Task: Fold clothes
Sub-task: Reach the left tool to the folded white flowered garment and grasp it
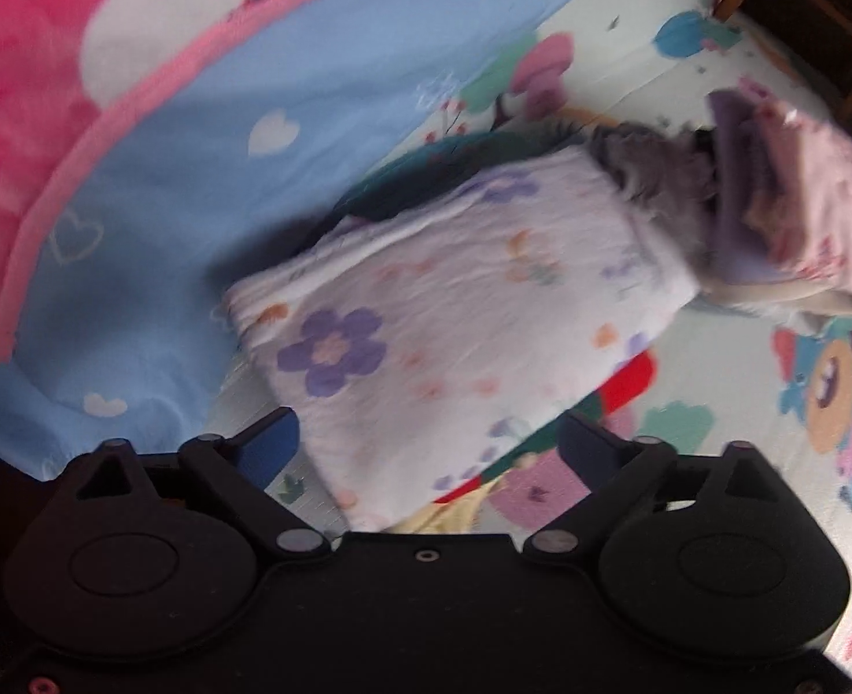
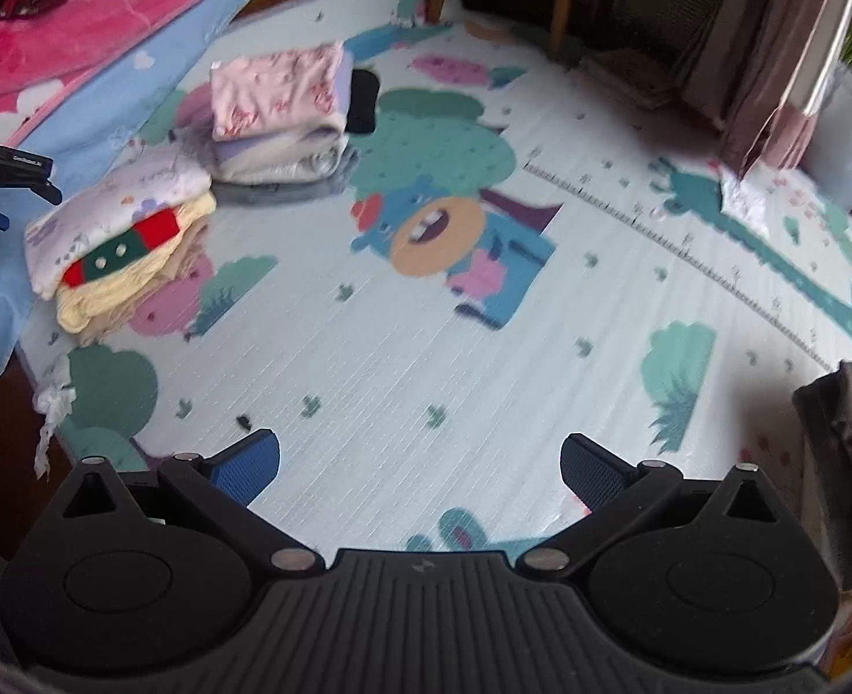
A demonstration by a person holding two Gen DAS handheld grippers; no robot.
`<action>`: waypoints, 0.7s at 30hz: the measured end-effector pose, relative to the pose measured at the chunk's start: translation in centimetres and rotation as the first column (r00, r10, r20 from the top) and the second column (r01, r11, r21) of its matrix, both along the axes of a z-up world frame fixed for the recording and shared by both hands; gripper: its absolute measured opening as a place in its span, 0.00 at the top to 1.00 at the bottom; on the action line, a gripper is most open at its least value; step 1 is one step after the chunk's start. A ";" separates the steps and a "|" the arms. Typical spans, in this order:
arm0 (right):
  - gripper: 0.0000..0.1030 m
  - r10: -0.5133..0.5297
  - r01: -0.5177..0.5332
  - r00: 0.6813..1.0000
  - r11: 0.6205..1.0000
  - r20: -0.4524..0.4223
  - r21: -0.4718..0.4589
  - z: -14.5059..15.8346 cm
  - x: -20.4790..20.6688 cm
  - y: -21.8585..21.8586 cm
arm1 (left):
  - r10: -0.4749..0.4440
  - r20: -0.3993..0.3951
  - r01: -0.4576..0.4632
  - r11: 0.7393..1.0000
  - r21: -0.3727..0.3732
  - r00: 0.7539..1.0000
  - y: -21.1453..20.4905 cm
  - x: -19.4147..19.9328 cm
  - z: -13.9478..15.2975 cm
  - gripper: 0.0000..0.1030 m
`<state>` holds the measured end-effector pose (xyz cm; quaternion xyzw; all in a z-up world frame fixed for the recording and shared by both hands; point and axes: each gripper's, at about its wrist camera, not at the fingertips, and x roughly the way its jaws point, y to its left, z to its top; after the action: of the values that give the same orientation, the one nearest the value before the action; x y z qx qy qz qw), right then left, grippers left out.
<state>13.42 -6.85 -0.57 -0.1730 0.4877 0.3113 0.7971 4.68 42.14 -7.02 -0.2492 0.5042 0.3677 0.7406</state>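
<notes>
Left gripper (image 1: 428, 442) jaws spread wide, empty, folded floral garment (image 1: 454, 312) lying just ahead between them atop a stack. Right gripper (image 2: 420, 465) jaws spread wide, empty, over play mat (image 2: 483, 381); folded stacks (image 2: 194, 173) far ahead-left.

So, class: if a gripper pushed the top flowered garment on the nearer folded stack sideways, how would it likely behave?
The flowered garment looks like soft cloth, so it would probably bunch rather than slide whole. It lies on a layered stack, so lower folds may shift too. It is probably light.
</notes>
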 end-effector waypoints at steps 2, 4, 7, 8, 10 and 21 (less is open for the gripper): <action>0.00 0.001 -0.002 1.000 1.000 -0.012 -0.018 -0.5 0.2 0.4 | 0.009 0.014 -0.009 1.000 -0.015 1.000 0.4 0.0 -1.1 0.27; 0.00 0.007 -0.008 1.000 1.000 -0.023 -0.029 -1.0 0.2 0.6 | 0.009 -0.007 -0.010 1.000 -0.020 1.000 0.5 0.5 -2.2 0.34; 0.00 0.002 -0.003 1.000 0.999 -0.023 -0.037 -1.3 0.2 0.6 | -0.007 -0.041 0.005 0.999 -0.034 0.999 0.3 1.3 -4.1 0.40; 0.00 -0.002 0.001 1.000 0.999 -0.020 -0.041 -1.4 0.3 0.5 | -0.010 -0.068 0.008 1.000 -0.029 0.998 0.1 1.5 -4.8 0.41; 0.00 -0.017 0.016 1.000 0.999 -0.011 -0.042 -1.3 0.5 0.2 | -0.025 -0.100 0.024 1.000 -0.017 0.995 -0.3 1.8 -5.7 0.50; 0.00 -0.070 0.071 0.997 0.997 0.032 -0.020 -0.1 2.0 -1.4 | -0.113 0.132 0.099 0.990 0.102 0.985 -3.4 1.8 2.0 0.94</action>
<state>15.38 -8.26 -0.63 -0.1688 0.4843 0.2752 0.8132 6.51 38.78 -4.99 -0.2113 0.4465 0.3332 0.8031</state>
